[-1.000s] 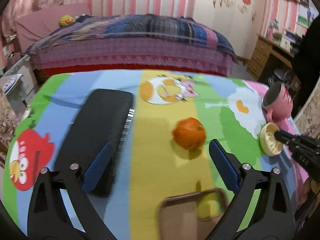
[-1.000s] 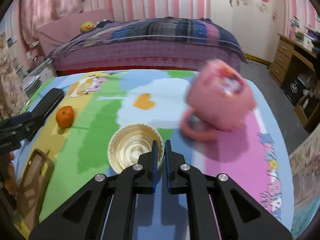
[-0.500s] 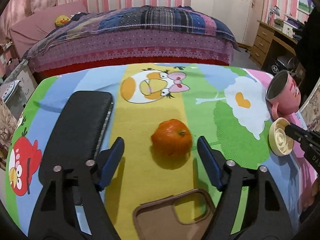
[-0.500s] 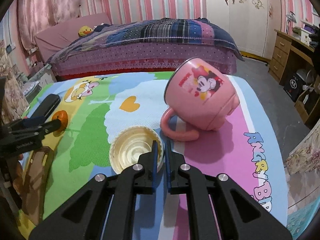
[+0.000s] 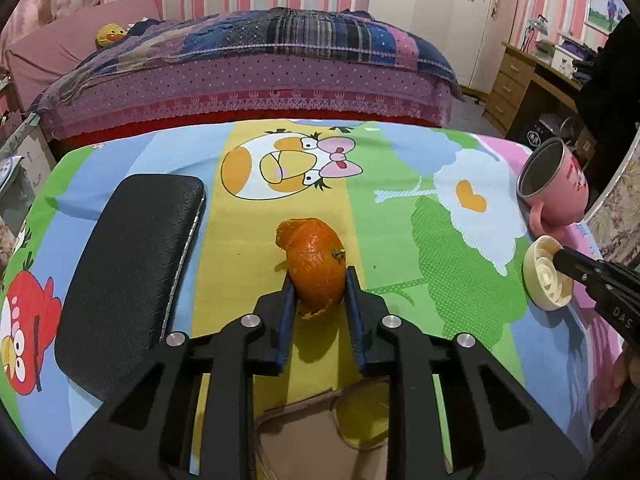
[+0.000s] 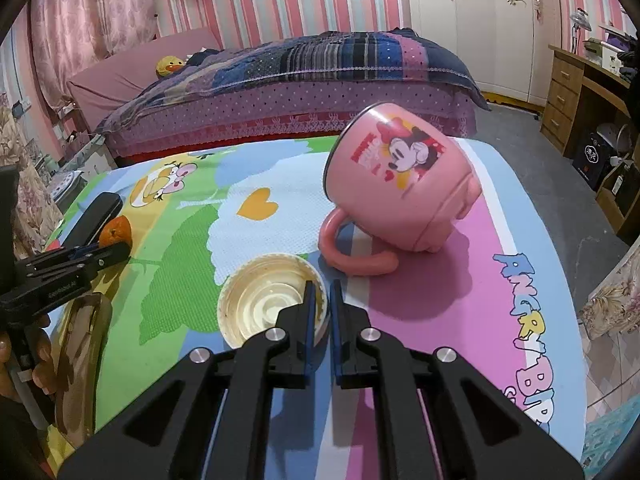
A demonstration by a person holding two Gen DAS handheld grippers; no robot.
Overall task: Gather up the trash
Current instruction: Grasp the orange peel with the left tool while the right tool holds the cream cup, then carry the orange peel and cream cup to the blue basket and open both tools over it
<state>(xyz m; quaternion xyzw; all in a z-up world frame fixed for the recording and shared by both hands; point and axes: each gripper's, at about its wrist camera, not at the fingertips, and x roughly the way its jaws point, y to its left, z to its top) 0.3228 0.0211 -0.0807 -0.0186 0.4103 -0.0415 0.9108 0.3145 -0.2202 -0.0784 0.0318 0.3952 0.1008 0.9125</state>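
Observation:
An orange peel (image 5: 316, 264), hollow and squeezed narrow, sits on the yellow stripe of the cartoon tablecloth (image 5: 400, 216). My left gripper (image 5: 320, 278) is closing on it, and both blue pads press its sides. The peel (image 6: 116, 232) and the left gripper (image 6: 116, 250) also show at the far left of the right wrist view. A cream round lid (image 6: 272, 308) lies near the cloth's right side. My right gripper (image 6: 320, 292) is shut on the lid's near rim. In the left wrist view the lid (image 5: 544, 280) appears tilted up in the right gripper (image 5: 560, 258).
A pink cartoon mug (image 6: 400, 188) lies on its side just beyond the lid. A black case (image 5: 132, 256) lies left of the peel. A brown phone case (image 5: 320, 432) lies under the left gripper. A bed (image 5: 256, 64) stands past the far edge, a wooden desk (image 6: 580, 88) to the right.
The left jaws have come together from wide open onto the orange peel and squashed it narrower. The pink mug, blurred a second ago, now lies still. The right gripper keeps its hold on the lid.

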